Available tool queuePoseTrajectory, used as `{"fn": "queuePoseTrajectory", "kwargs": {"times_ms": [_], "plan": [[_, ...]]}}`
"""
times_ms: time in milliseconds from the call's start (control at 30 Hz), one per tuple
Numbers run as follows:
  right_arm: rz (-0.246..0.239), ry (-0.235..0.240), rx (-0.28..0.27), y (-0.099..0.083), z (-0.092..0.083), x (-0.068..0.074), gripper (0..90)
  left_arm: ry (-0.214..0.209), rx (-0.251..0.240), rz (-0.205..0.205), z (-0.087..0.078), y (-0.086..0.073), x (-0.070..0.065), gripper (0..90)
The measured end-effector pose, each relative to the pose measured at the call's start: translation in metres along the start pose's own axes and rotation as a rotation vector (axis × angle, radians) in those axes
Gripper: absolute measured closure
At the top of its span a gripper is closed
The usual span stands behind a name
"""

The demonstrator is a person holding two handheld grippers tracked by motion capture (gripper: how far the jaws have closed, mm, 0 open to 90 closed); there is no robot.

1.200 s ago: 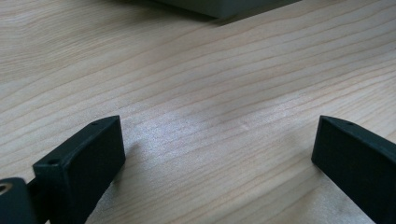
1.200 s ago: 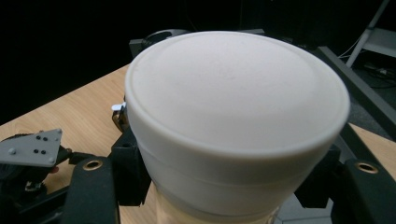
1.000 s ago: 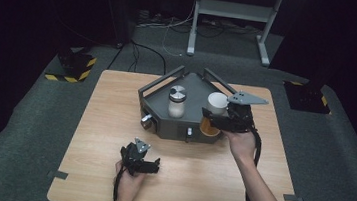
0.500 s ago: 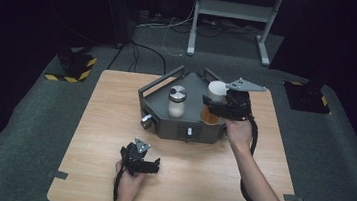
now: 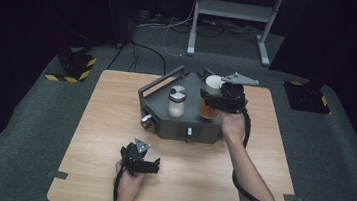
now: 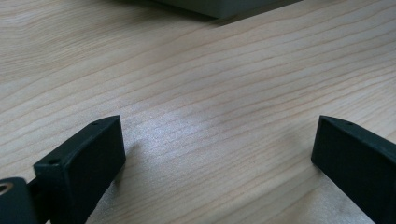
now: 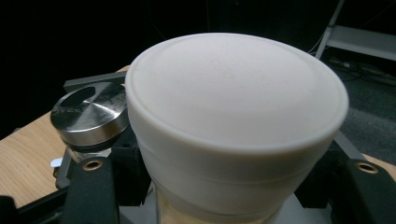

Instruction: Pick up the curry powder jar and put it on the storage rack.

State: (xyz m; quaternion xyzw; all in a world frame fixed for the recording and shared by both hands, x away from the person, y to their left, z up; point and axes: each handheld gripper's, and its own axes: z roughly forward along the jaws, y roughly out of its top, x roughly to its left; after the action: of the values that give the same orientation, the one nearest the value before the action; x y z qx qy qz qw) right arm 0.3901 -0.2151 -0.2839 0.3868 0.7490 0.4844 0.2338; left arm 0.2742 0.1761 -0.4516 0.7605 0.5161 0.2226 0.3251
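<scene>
**Jaws clamped on the white-lidded jar, left pair idle**

Jaws of the right gripper (image 5: pixel 215 100) are closed on a jar (image 5: pixel 210 98) with a white lid and amber contents, holding it just below the lid. In the high view the jar hangs upright over the right part of a grey tray (image 5: pixel 163 126), near its back corner; whether its base touches the tray floor is hidden behind the gripper body and the grey plate on top of it. In the right gripper view the white lid (image 7: pixel 236 112) takes up most of the picture, so the jaws themselves are mostly covered; just their black shoulders with brass screws show at the lower left and lower right, tight against the jar's sides. The amber part is cut off at the bottom edge.

Beside it, on the tray's floor, stands a second jar (image 5: pixel 177 102) with a metal lid, upright and a little apart from the held one. In the right gripper view its steel lid (image 7: pixel 90 112) peeks out at the left, its glass body largely hidden.

On the left gripper (image 5: pixel 152 165), the jaws stand wide open with nothing between them. It lies low on the worktop (image 5: pixel 116 104), well apart from the tray, in the person's left hand (image 5: pixel 128 183). The left gripper view shows bare wood grain between the two black jaws, and a dark strip at the top edge, too cropped to identify.
</scene>
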Motion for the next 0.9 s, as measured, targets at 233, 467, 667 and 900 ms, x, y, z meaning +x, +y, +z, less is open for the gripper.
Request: {"fn": "queuePoseTrajectory", "kwargs": {"times_ms": [233, 467, 667, 900], "plan": [[-0.004, -0.015, 0.019, -0.005, 0.012, 0.001, 35.1, -0.001, 0.0, -0.002, 0.0, 0.0, 0.0, 2.8], [-0.008, -0.016, 0.018, -0.008, 0.015, 0.001, 35.0, 0.0, 0.0, 0.0, 0.0, 0.0, 0.0, 2.8], [-0.012, -0.011, 0.02, -0.011, 0.017, 0.001, 35.0, 0.001, -0.001, 0.001, 0.0, 0.0, 0.0, 2.8], [-0.005, -0.009, 0.017, -0.015, 0.019, 0.0, 34.9, 0.001, 0.0, 0.001, 0.0, 0.0, 0.0, 2.8]]}}
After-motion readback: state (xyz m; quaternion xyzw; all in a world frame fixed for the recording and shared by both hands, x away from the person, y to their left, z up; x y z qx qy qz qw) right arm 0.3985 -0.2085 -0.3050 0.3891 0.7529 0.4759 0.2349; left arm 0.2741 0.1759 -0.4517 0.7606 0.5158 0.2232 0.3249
